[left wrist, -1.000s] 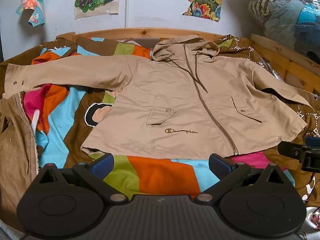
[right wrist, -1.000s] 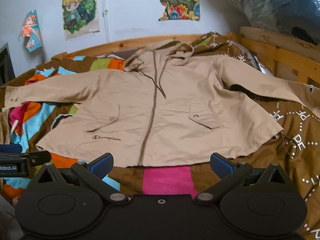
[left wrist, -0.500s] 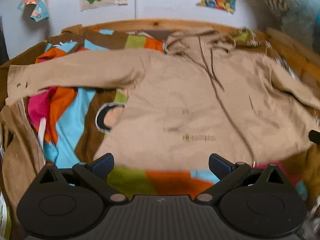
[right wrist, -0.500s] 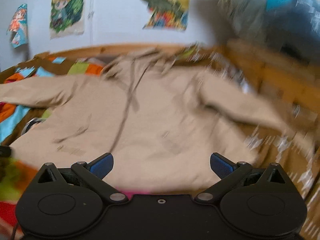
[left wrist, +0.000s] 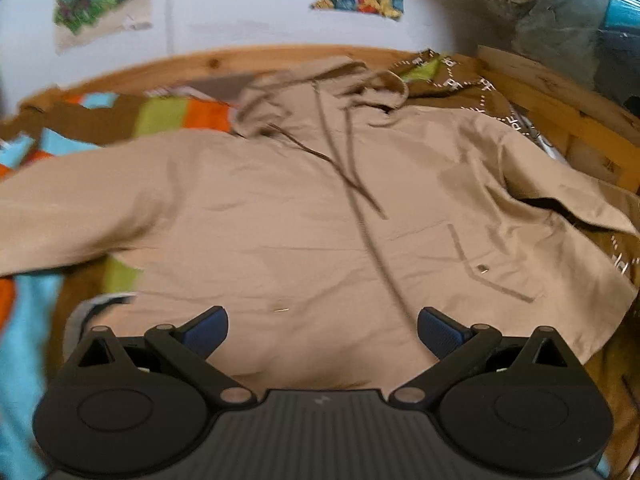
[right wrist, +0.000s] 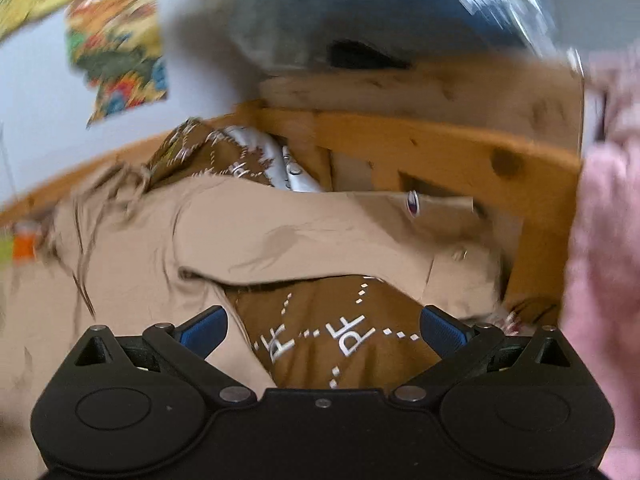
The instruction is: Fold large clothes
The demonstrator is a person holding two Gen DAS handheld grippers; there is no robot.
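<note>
A large beige hooded jacket (left wrist: 280, 216) lies spread face up on the bed, zipper down its middle, hood toward the wall. My left gripper (left wrist: 322, 330) hangs open just above the jacket's lower front, nothing between its blue pads. In the right wrist view the jacket's right sleeve (right wrist: 320, 236) stretches toward the wooden bed frame, its cuff near the rail. My right gripper (right wrist: 322, 330) is open over the brown patterned cloth (right wrist: 344, 328) just below that sleeve, holding nothing.
A striped colourful bedsheet (left wrist: 168, 116) covers the bed to the left. The wooden bed frame (right wrist: 420, 140) borders the right side, with bagged bedding (left wrist: 560, 20) piled beyond. A pink fuzzy cloth (right wrist: 600, 280) fills the right edge of the right wrist view.
Both grippers have moved forward over the jacket. The right one swung sharply right toward the sleeve and bed frame; the left one came in over the jacket's hem.
</note>
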